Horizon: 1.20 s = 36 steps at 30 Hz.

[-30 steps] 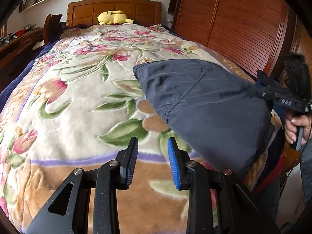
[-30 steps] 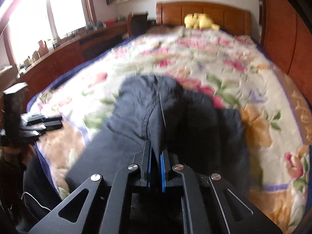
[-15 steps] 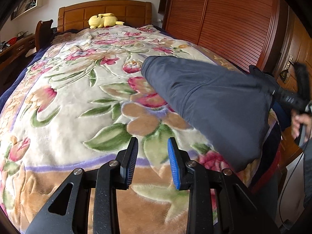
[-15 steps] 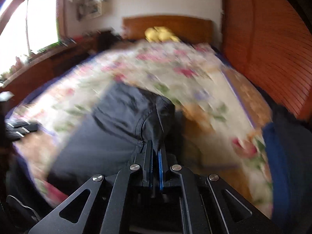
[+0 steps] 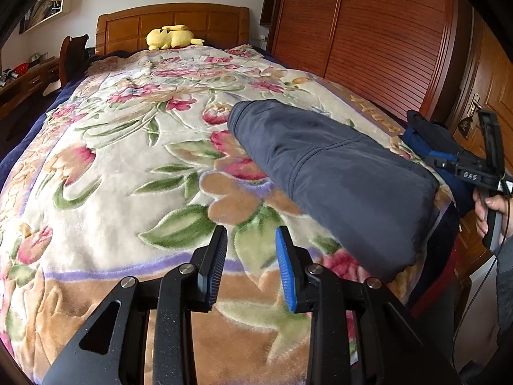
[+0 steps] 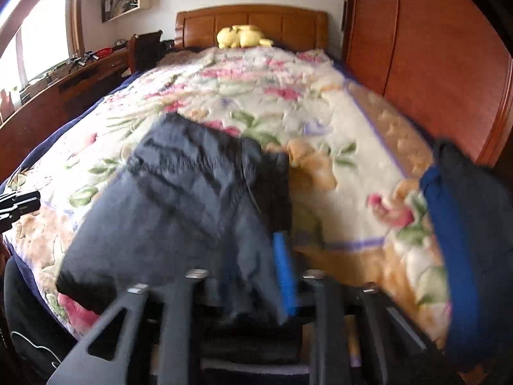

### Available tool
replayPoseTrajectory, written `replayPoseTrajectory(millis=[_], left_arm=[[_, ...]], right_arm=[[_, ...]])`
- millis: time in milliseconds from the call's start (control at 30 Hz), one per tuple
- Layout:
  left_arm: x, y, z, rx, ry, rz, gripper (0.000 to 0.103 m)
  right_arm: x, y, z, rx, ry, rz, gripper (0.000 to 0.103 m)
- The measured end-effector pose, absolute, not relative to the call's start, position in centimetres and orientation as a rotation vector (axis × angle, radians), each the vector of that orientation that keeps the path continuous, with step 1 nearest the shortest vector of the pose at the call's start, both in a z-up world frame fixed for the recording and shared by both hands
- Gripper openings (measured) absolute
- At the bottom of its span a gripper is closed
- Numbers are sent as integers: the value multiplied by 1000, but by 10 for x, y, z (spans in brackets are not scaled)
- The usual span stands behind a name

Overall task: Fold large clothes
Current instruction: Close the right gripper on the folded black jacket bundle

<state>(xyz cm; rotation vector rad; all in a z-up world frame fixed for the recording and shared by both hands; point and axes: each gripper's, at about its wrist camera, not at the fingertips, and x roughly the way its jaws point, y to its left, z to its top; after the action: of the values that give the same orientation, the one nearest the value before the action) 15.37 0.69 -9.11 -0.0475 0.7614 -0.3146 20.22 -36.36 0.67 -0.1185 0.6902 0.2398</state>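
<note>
A folded dark navy garment (image 5: 336, 173) lies on the flowered blanket (image 5: 128, 166) near the bed's right front corner, its near end hanging over the edge. It also shows in the right wrist view (image 6: 186, 205), blurred. My left gripper (image 5: 251, 263) is open and empty above the blanket, left of the garment. My right gripper (image 6: 253, 276) has its jaws spread, with the garment's near edge lying loosely between them; its left pad is hidden by cloth. The right gripper also shows in the left wrist view (image 5: 426, 157), at the garment's far right end.
A second dark garment with a blue band (image 6: 465, 240) lies at the bed's right edge. A yellow plush toy (image 5: 171, 37) sits by the wooden headboard. A wooden wardrobe (image 5: 368, 38) stands along the right side, a desk (image 6: 73, 80) along the left.
My right gripper has carried the garment to the right across the bed and opened its jaws, letting go of the cloth. My left gripper has stayed open.
</note>
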Motion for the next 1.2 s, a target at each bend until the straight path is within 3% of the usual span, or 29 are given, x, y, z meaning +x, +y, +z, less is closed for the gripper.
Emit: replayPoseTrajectory(millis=[67,133,600,700,1200], left_arm=[[152,6,-91,-48,759,-320,32],[151,5,-92,-47,761,-322,32],[154,5,-100,-46,779,-314,32],[153,3,-101,-47,777,-320,32],[173,-17,-86,10,746,-358,32]], right_arm=[[193,-358,17,-129,647,254,62],[188,-349,21,-133,631,282,68],[194,-304,-55,-102,796,483,68],[187,-310,-69,-92,756,485,68],[177,-287,-26,-209,678,440,68]])
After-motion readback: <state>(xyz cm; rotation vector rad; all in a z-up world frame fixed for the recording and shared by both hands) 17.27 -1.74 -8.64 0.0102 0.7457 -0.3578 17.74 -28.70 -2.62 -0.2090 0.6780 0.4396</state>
